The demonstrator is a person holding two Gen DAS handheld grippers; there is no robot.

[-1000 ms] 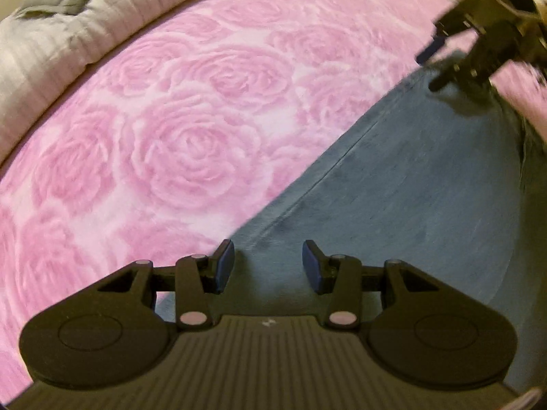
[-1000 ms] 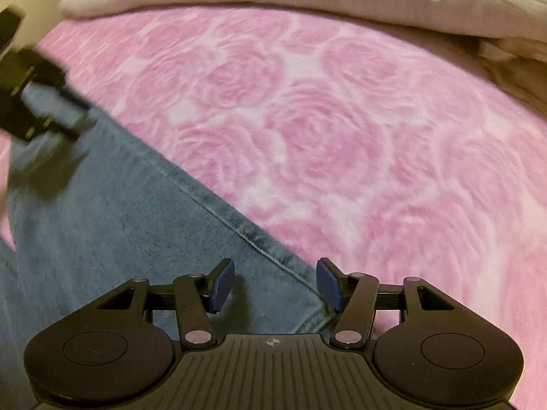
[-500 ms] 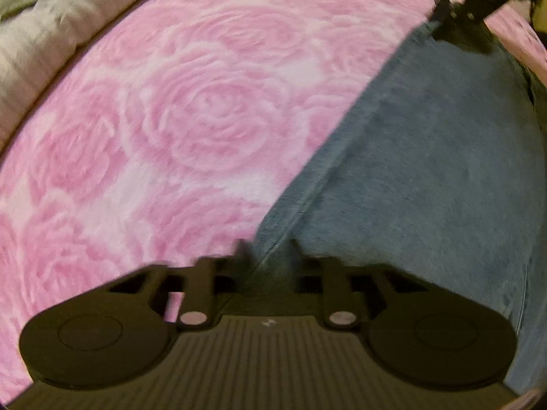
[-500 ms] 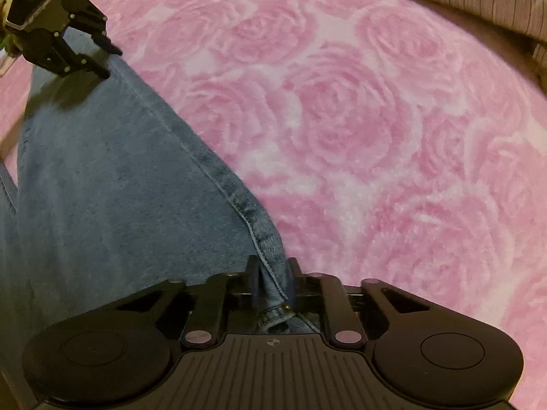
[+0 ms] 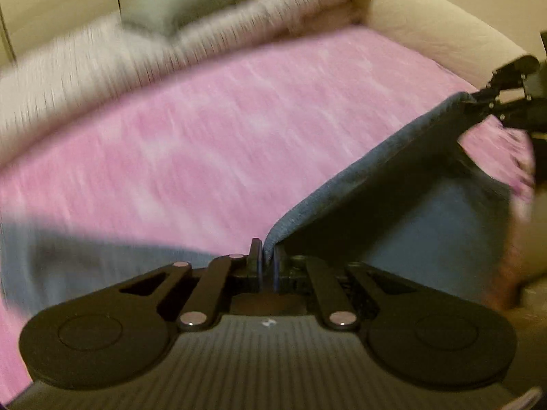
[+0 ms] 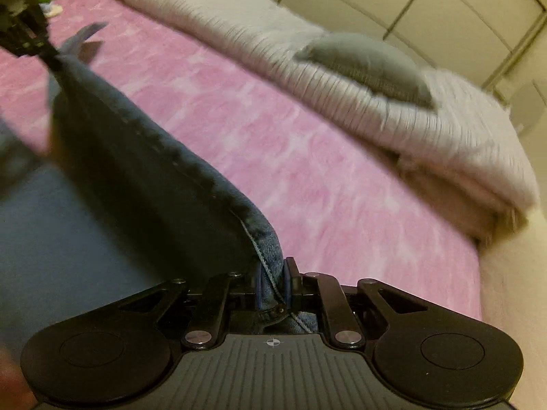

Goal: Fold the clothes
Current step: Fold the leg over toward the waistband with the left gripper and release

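lifted since earlier, jeans (image 5: 372, 171) edge spans left gripper (image 5: 267, 266) to right gripper (image 6: 273, 285).

I see a pink sheet (image 5: 212, 130) covering the bed, its pattern smeared by motion blur. Along its far edge lies a folded pale quilt (image 6: 273, 54), ribbed in fine lines, and a grey pillow (image 6: 369, 65) rests on top of it. Behind them I can make out cream cupboard doors (image 6: 427, 3). A beige padded bed frame (image 5: 441, 37) borders the sheet.
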